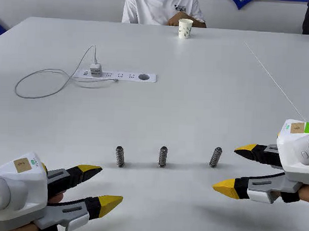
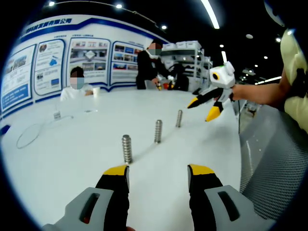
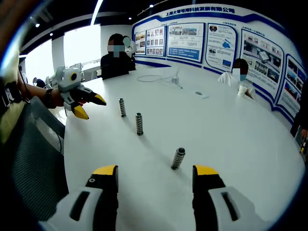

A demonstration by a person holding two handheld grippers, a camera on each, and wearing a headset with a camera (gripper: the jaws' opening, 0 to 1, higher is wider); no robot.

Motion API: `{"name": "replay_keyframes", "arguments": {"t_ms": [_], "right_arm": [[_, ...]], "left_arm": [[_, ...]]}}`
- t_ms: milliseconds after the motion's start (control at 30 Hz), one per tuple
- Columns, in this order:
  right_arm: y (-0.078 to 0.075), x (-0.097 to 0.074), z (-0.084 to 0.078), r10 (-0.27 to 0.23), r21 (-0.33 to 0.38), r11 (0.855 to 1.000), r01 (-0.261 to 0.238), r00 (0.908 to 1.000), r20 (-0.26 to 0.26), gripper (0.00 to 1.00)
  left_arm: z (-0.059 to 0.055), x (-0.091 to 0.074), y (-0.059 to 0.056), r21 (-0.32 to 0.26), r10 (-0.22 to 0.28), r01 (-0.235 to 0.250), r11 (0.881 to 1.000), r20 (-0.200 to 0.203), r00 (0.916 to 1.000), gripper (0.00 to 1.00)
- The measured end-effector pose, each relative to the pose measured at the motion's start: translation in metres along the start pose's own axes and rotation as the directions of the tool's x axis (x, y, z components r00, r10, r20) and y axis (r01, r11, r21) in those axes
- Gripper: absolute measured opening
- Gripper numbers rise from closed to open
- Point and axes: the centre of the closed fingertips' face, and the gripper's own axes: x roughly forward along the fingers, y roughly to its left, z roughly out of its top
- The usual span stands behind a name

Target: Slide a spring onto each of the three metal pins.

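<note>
Table (image 1: 205, 107): white and broad, running from the bottom edge to the top of the head view.
Wall boards (image 3: 202, 36): blue-edged panels, upper right of the right gripper view; a row of Chinese characters along the top, too small to read with confidence.
Seated person (image 1: 160, 9): top centre of the head view, white shirt, dark chest print unreadable.
Left gripper (image 1: 107, 184): bottom left, yellow-tipped jaws spread wide with nothing between them, stopped short of the left spring (image 1: 120, 156); tan sticker on the housing, handwriting illegible.
Right gripper (image 1: 226, 167): right edge, jaws parted and empty, tips aimed in at the right spring (image 1: 215, 156), just beside it and not touching; 1 tan sticker and 1 green sticker, neither readable.
Power strip (image 1: 118, 75): upper left, white, charger (image 1: 95, 69) plugged in, white cable (image 1: 31, 86) looping out to the left.
Paper cup (image 1: 185, 28): top centre, near the person's hand, patterned print, no words made out.
Springs (image 2: 158, 131): 3 in a row, lower centre of the head view, middle spring (image 1: 163, 156) between the other 2; each upright on the table, the right one leaning a touch.
Pins (image 2: 126, 138): hidden inside the coils apart from what looks like a cap at the top.
Progress: by the look of it, 3 of 3 pins sleeved; little left beyond perhaps straightening the leaning one and backing the tools away.
</note>
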Motion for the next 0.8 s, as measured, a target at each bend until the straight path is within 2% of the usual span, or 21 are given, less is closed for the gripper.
{"name": "replay_keyframes", "arguments": {"t_ms": [333, 800], "right_arm": [[0.0046, -0.0066, 0.0013, 0.007, -0.016, 1.0, -0.006, 0.9991, 0.042, 0.64], [0.0052, -0.0055, 0.0026, 0.013, -0.013, 1.0, -0.012, 0.9972, 0.074, 0.66]], "left_arm": [[-0.0003, -0.0008, 0.0005, 0.0, 0.003, -0.003, 1.0, 0.002, 1.0, 0.5], [-0.0017, -0.0028, 0.0013, -0.006, 0.013, -0.013, 1.0, 0.003, 0.9999, 0.5]]}}
